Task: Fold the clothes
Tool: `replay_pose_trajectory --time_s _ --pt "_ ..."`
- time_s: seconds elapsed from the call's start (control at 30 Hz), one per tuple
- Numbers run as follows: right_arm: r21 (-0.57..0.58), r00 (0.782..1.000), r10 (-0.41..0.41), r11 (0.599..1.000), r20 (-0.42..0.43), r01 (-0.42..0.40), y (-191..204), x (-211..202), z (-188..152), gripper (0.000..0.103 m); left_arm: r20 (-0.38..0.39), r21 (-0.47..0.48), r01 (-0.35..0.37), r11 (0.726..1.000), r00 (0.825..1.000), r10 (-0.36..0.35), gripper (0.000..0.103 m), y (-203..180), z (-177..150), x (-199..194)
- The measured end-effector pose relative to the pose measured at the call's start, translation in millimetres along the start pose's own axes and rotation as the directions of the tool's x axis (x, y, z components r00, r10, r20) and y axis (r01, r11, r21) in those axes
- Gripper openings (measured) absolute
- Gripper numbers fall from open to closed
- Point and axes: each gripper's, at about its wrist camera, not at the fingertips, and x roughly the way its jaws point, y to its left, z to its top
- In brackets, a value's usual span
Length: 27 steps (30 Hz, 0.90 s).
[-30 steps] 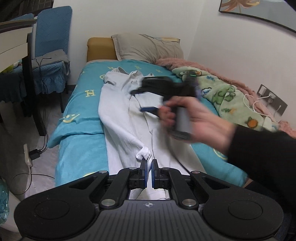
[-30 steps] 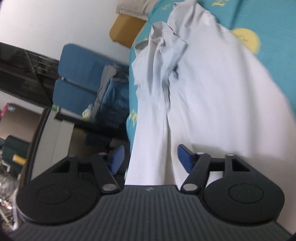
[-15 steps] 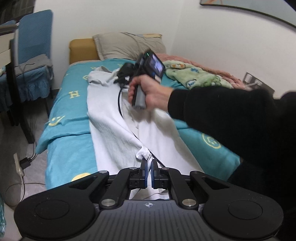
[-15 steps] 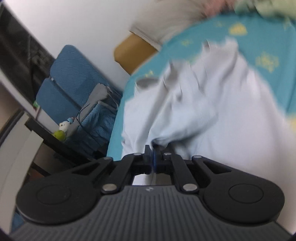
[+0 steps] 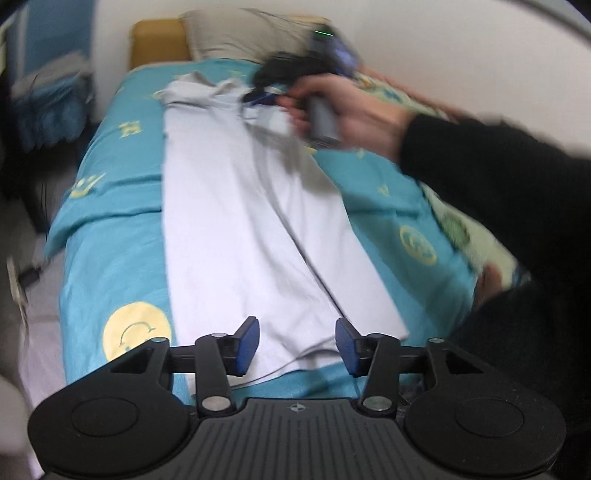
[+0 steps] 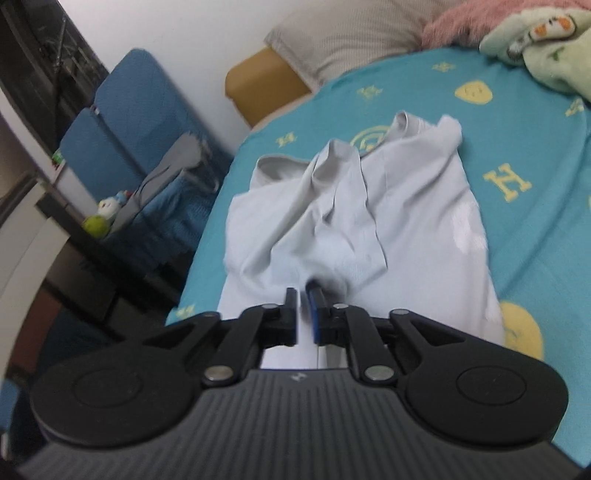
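A pale grey-white garment [image 5: 236, 221] lies lengthwise on the teal bed sheet [image 5: 110, 229], its two sides folded in to meet at a seam down the middle. My left gripper [image 5: 297, 345] hovers over the near hem. Its jaws are opening and the cloth lies flat beneath them, with no pad pressing on it. At the far end a hand holds my right gripper [image 5: 258, 98] over the collar. In the right wrist view the right gripper [image 6: 303, 314] has a narrow gap and is opening. A bunched fold of the garment [image 6: 343, 206] lies just ahead of its tips.
A grey pillow [image 6: 351, 33] and tan headboard [image 6: 258, 85] close off the bed's far end. A green printed blanket [image 6: 546, 48] and a pink one lie along the wall side. A blue-covered chair [image 6: 129, 122] and a dark desk stand beside the bed.
My left gripper was shut on the hem corner; now its jaws stand apart and the hem lies flat. The right gripper closed near the collar, then parted slightly, and moved toward the bed's head.
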Motion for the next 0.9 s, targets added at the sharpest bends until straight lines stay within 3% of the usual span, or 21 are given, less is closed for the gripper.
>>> replay_pose_trajectory --time_s 0.03,0.07,0.1,0.13,0.2,0.33,0.4,0.47,0.6,0.67,0.73,0.83,0.9 --pt "-0.001 1.0 0.013 1.0 -0.005 -0.013 -0.8 -12.4 -1.5 0.045 0.0 -0.045 0.008 0.999 1.0 -0.008 0.059 8.1 3.5 -1.2" --pt "0.0 1.0 0.024 1.0 -0.003 -0.024 -2.2 -28.2 -4.6 0.067 0.002 -0.089 0.0 0.996 1.0 0.0 0.064 16.1 7.3 0.6" --pt "0.002 0.999 0.032 0.999 0.006 -0.032 -4.2 -47.1 -9.2 0.076 0.002 -0.132 -0.008 0.991 1.0 0.008 0.064 24.1 11.1 2.3" --pt "0.02 0.999 0.041 0.999 0.0 -0.041 -8.2 -66.1 -15.9 0.077 0.003 -0.174 -0.016 0.985 1.0 0.016 0.065 32.1 14.9 4.0" --pt "0.087 0.997 0.061 0.995 -0.045 -0.057 -19.9 -104.6 -33.5 0.077 0.002 -0.259 -0.031 0.965 0.999 0.033 0.075 48.1 22.4 7.4" --pt "0.214 0.988 0.043 0.977 -0.15 -0.01 -40.0 -173.2 -75.2 0.077 -0.029 -0.436 -0.036 0.899 0.999 0.026 0.075 79.5 26.6 24.2" --pt "0.288 0.98 0.046 0.958 -0.196 0.013 -50.5 -197.3 -103.2 0.077 -0.041 -0.462 -0.034 0.886 0.999 0.017 0.077 86.8 22.9 34.1" --pt "0.377 0.971 0.069 0.926 -0.23 0.024 -62.4 -215.4 -134.5 0.076 -0.109 -0.509 -0.068 0.858 0.994 0.014 0.075 97.2 17.3 48.4" --pt "0.428 0.947 0.073 0.901 -0.313 0.072 -70.2 -232.5 -186.6 0.073 -0.144 -0.566 -0.098 0.818 0.989 0.019 0.072 109.1 9.8 60.0" --pt "0.413 0.941 0.061 0.907 -0.332 0.086 -66.2 -231.6 -192.5 0.07 -0.138 -0.58 -0.108 0.808 0.99 0.033 0.073 111.2 7.4 59.1" --pt "0.37 0.945 0.013 0.922 -0.328 0.116 -61.5 -228.1 -189.7 0.069 -0.136 -0.583 -0.107 0.806 0.99 0.033 0.074 110.0 5.0 58.5" --pt "0.338 0.913 -0.029 0.924 -0.408 0.181 -63.4 -208.5 -200.7 0.069 -0.139 -0.577 -0.109 0.81 0.99 0.034 0.076 106.7 6.2 59.9" --pt "0.3 0.902 -0.05 0.934 -0.428 0.195 -59.4 -201.2 -203.4 0.069 -0.141 -0.566 -0.105 0.817 0.99 0.03 0.076 103.9 7.0 60.6"
